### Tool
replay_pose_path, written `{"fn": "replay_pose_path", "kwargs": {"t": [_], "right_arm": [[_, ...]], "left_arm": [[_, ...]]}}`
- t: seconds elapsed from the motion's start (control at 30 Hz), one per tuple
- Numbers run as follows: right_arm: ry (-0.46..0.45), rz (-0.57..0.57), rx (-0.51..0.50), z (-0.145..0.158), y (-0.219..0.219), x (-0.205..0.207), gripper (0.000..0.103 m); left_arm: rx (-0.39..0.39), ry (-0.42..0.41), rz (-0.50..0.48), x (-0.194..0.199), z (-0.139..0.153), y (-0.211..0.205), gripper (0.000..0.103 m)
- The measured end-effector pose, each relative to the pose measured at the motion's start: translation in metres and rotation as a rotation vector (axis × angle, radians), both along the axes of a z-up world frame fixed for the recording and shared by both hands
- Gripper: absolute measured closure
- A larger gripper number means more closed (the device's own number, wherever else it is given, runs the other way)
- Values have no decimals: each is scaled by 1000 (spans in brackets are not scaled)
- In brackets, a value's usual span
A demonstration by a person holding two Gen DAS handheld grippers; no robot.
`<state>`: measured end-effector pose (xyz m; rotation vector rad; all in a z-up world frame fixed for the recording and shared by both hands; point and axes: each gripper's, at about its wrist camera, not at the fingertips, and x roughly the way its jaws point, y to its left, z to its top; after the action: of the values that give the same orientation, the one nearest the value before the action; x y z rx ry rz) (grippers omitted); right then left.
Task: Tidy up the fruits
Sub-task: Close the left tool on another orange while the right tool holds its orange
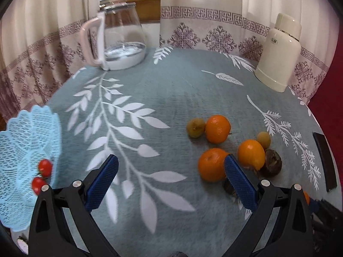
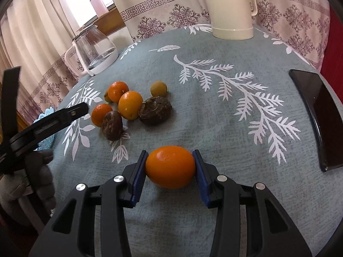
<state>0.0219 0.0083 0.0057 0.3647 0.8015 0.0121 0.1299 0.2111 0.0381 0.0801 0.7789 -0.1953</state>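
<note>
1. Your right gripper [image 2: 170,167] is clamped on an orange [image 2: 170,167], both blue pads against its sides. It's near the table's front edge, well apart from the fruit pile [image 2: 130,107].
2. Your left gripper [image 1: 171,180] is spread wide w/ nothing between its pads. It sits over the cloth, just left of the nearest orange in the pile [image 1: 211,165].
3. The blue lace basket [image 1: 25,156] is at far left w/ two cherry tomatoes [image 1: 41,176] inside. Probably the drop spot, but that's my guess.
4. Risk: the held orange is round and gripped only at the widest part. Tilt or jerk the wrist and it could pop out and roll off the table.
5. Risk: carrying it left means crossing your left tool. Move that clear first, or they could knock.
6. Risk: swing low and you may clip the pile; the oranges and the dark fruit [image 2: 155,110] touch, so one bump could scatter several.
7. The phone [image 2: 317,115] lies at right; it shouldn't be in the way.
</note>
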Motion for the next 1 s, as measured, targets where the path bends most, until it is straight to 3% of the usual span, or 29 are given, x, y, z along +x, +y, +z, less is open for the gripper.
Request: {"fn": "replay_pose_path", "kwargs": {"t": [0.4,0.8,1.0], "right_arm": [[-9,5,26,-1,-2,-1,60],[-14,6,37,-1,-3,-3,60],[-14,6,39,-1,-3,-3,60]], "left_arm": [[-22,31,-9,10,-11,-7,3],[-6,28,135,1,-7,49,3],[-17,3,86,-12,1,38,3]]}}
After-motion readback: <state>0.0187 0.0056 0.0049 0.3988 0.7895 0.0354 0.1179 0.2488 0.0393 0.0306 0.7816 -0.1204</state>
